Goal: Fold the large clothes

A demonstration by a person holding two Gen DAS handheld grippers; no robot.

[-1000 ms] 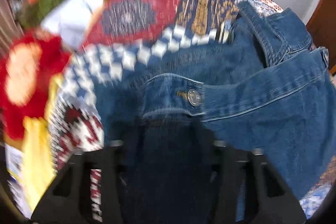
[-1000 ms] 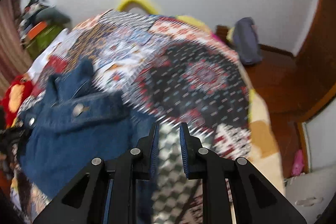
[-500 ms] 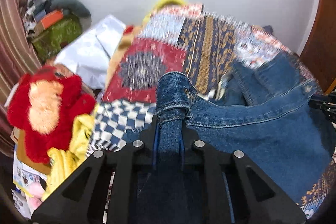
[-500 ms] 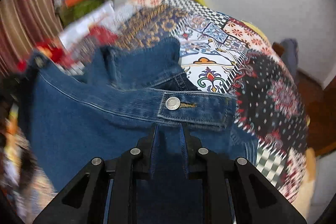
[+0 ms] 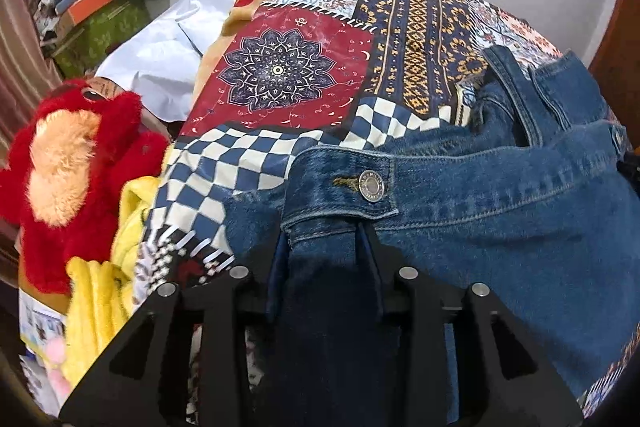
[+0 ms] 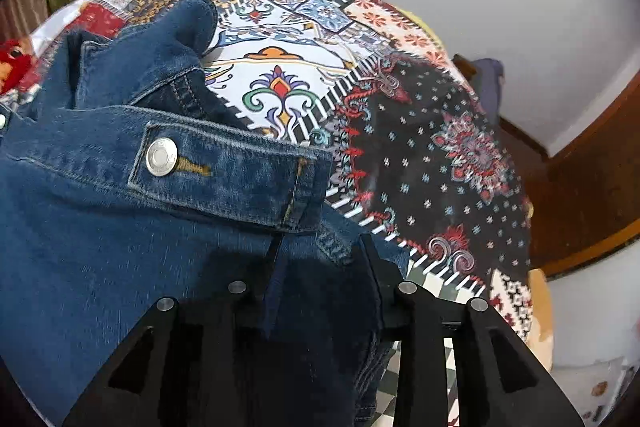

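Denim jacket (image 5: 500, 227) spread over a patchwork bedspread (image 5: 304, 75), hem band and metal button (image 5: 371, 185) toward 12 o'clock of the left gripper (image 5: 325, 247). Left gripper clamped on a fold of the jacket's hem. Right gripper (image 6: 320, 255) likewise clamped on denim just below a buttoned tab (image 6: 236, 171), button (image 6: 161, 157) at 10 o'clock of its tips. Collar (image 6: 168, 47) bunched up at 11 o'clock in the right wrist view. Red plush toy (image 5: 72, 163) and yellow cloth (image 5: 104, 291) at 9 o'clock, off the bedspread's edge.
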